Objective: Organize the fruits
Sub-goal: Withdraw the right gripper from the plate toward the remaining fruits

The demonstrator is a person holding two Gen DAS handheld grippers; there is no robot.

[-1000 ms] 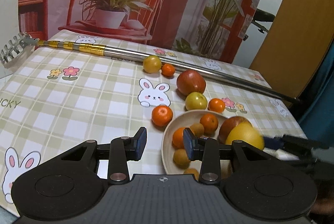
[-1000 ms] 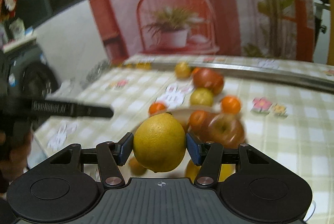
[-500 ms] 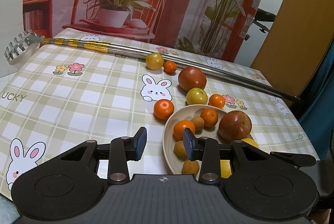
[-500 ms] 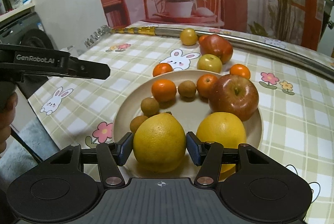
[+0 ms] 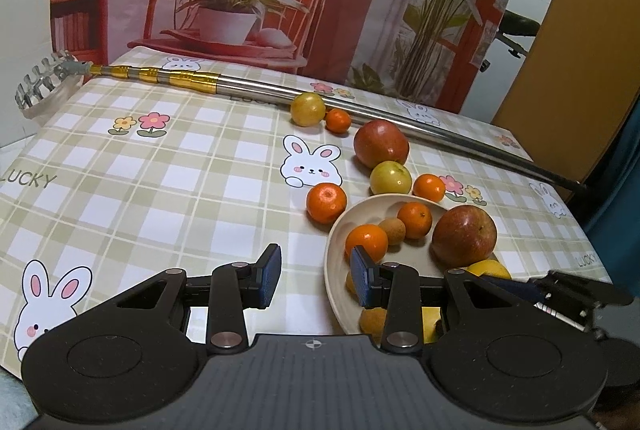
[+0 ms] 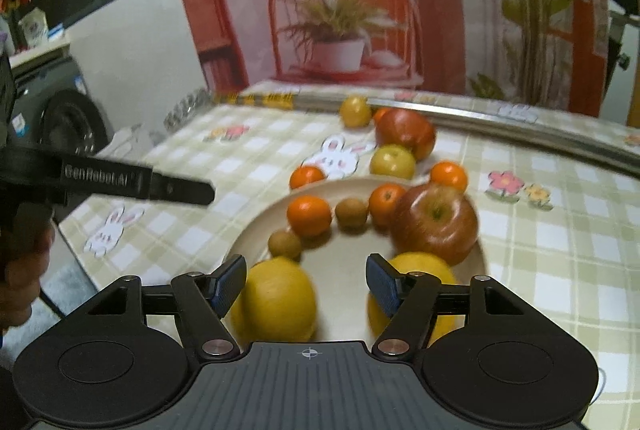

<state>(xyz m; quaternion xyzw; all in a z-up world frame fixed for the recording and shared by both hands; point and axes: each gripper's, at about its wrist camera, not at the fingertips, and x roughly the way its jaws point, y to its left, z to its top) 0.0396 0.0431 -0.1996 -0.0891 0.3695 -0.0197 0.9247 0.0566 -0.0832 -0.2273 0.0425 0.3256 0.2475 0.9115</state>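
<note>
My right fingers (image 6: 306, 284) stand spread wide, empty, above the plate (image 6: 256, 226). Nearest in it lie two smooth yellow lemons (image 6: 280, 300), then a red apple (image 6: 434, 226), small oranges. My left fingers (image 5: 314, 280) gape empty beside the plate on the desk (image 5: 160, 189).

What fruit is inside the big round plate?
On the plate: a red apple, two oranges, two small brown fruits and two big yellow fruits. The right tool covers the plate's near edge, so more could hide there.
</note>
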